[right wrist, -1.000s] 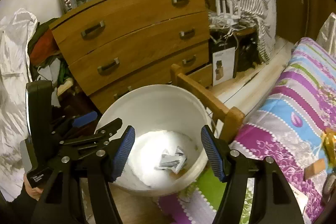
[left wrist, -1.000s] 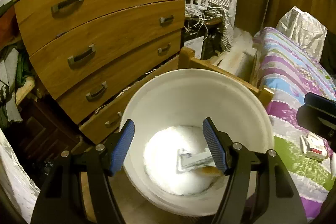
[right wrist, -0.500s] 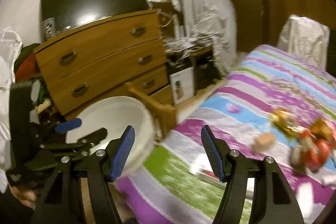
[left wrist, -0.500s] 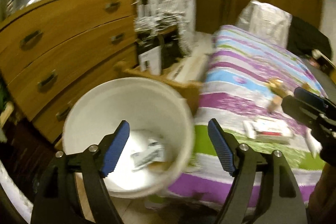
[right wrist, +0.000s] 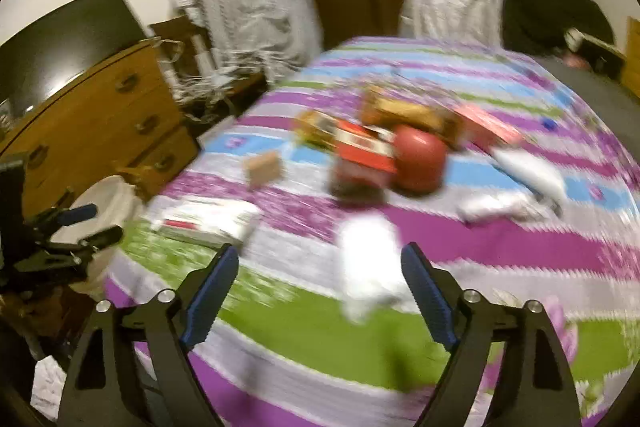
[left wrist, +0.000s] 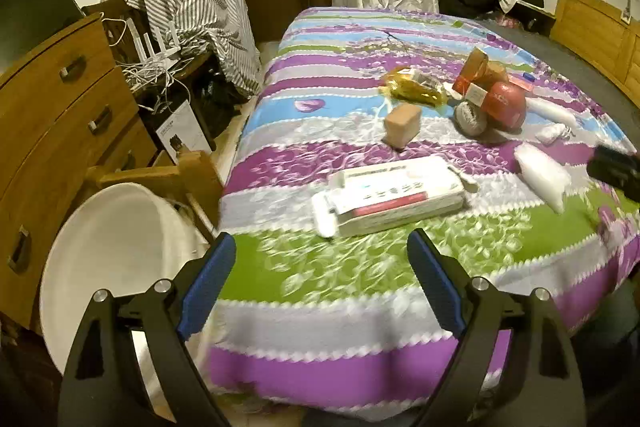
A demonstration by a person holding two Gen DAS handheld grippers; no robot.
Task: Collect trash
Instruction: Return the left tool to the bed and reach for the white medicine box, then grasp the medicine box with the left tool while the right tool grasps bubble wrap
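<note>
Trash lies on a striped bedspread [left wrist: 360,267]: a flat white carton [left wrist: 392,195], a tan block [left wrist: 402,125], a yellow wrapper [left wrist: 416,89], a red round pack [left wrist: 506,103] and a white crumpled bag [left wrist: 542,177]. My left gripper [left wrist: 320,287] hovers over the bed's near edge, its jaws opening with nothing between them. A white bucket [left wrist: 116,247] stands on the floor to its left. In the blurred right wrist view, my right gripper [right wrist: 320,291] is also opening, empty, with the white bag [right wrist: 370,267] just ahead of it. The carton [right wrist: 208,223] and the red pack [right wrist: 418,159] show there too.
A wooden chest of drawers [left wrist: 52,115] stands left of the bucket. The bed's wooden corner post [left wrist: 176,175] sits between bucket and mattress. A striped cloth [left wrist: 188,7] drapes over cluttered furniture with cables. A headboard [left wrist: 600,31] is at far right.
Both grippers swung right from above the bucket to over the bed. Their jaws have spread wider. The paper scraps stay in the bucket, now out of sight.
</note>
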